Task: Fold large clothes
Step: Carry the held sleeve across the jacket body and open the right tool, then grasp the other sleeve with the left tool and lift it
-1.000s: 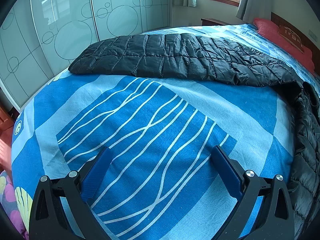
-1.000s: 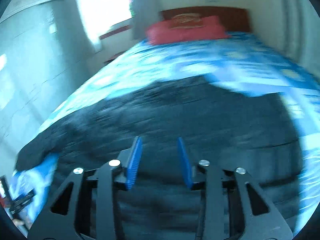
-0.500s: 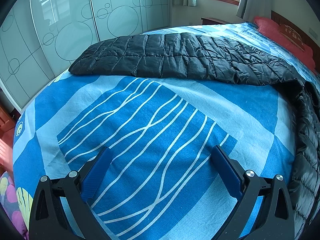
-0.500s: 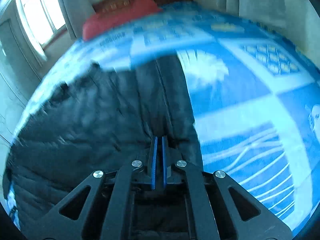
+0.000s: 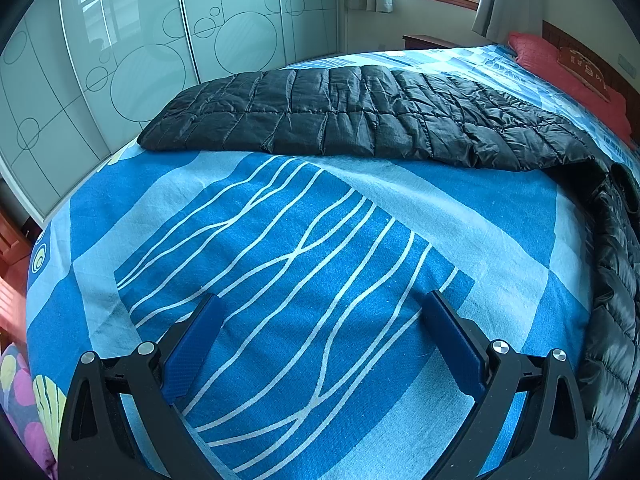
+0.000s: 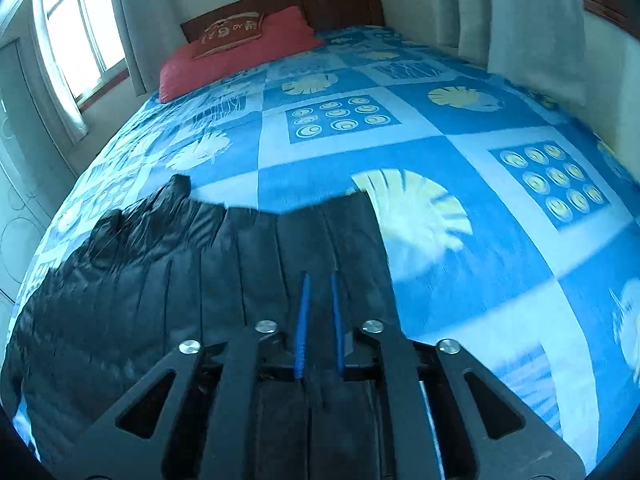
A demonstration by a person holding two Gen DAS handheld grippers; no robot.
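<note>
**Quilted black jacket spread on a patterned bed**

One black down jacket (image 5: 360, 116) lies flat across the bed (image 5: 304, 248), its shiny fabric stitched into puffy rectangular panels, one part stretched out long, another bunched at the left view's right edge. The bedsheet is woven cotton, blue squares with white wavy lines, leaves and circles. The left hand-held gripper (image 5: 320, 320) hovers over bare sheet, fingers spread wide, holding nothing. The right hand-held gripper (image 6: 320, 312) sits over the jacket (image 6: 200, 280), blue pads nearly together; whether fabric is pinched cannot be told. One red pillow (image 6: 240, 56) lies against the wooden headboard (image 6: 336, 0).
</note>
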